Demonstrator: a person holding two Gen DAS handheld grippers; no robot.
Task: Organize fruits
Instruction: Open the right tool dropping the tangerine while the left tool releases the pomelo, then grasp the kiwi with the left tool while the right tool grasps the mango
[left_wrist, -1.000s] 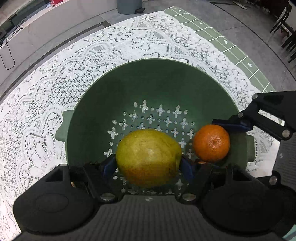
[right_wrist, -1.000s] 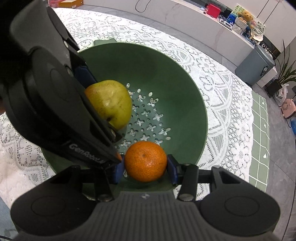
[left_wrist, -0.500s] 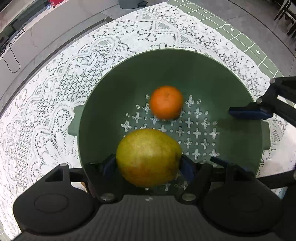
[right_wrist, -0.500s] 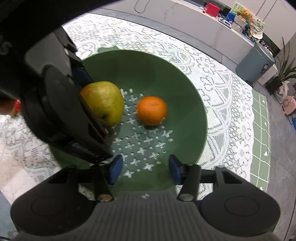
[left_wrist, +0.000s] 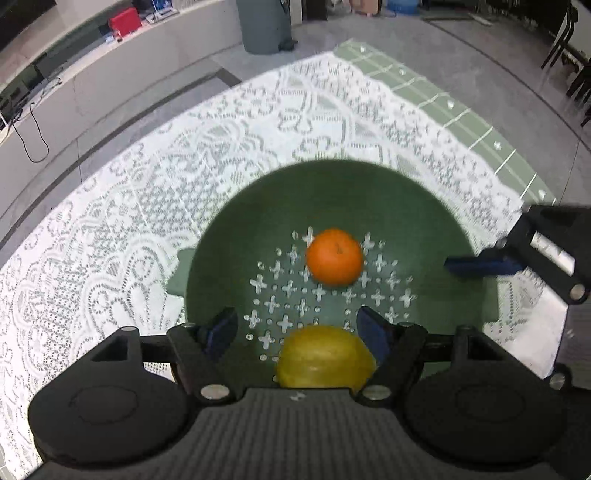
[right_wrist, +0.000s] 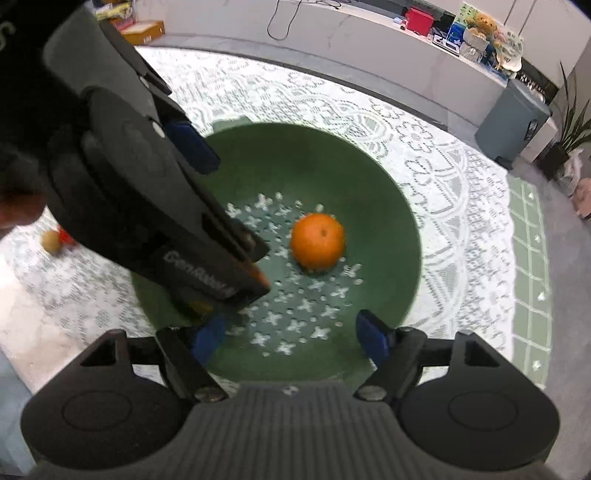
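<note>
Seen from above the green perforated colander (left_wrist: 236, 221) on a white lace tablecloth (left_wrist: 110, 221): a mandarin (left_wrist: 334, 256) resting near the middle of the colander's floor, stem dimple up, clear of every finger; a yellow-green pear (left_wrist: 325, 360) lying at the colander's near side, below the left gripper (left_wrist: 299, 330), just inside its right-hand blue pad and well apart from the other, apparently released; left gripper's jaws opening, pressing on nothing. Right gripper (right_wrist: 291, 338) hanging over the colander's near rim, jaws opening with only the cross-shaped drain holes between them; mandarin lying forward of its fingertips, nearer this gripper's line than the left's. Judged round, with no long axis to favour; peel matt and dimpled, pear skin smooth and waxy, colander hard, smooth plastic. Outside the colander, to its left on the cloth, two small fruits (right_wrist: 55, 240), blurred; likely next for collection.
</note>
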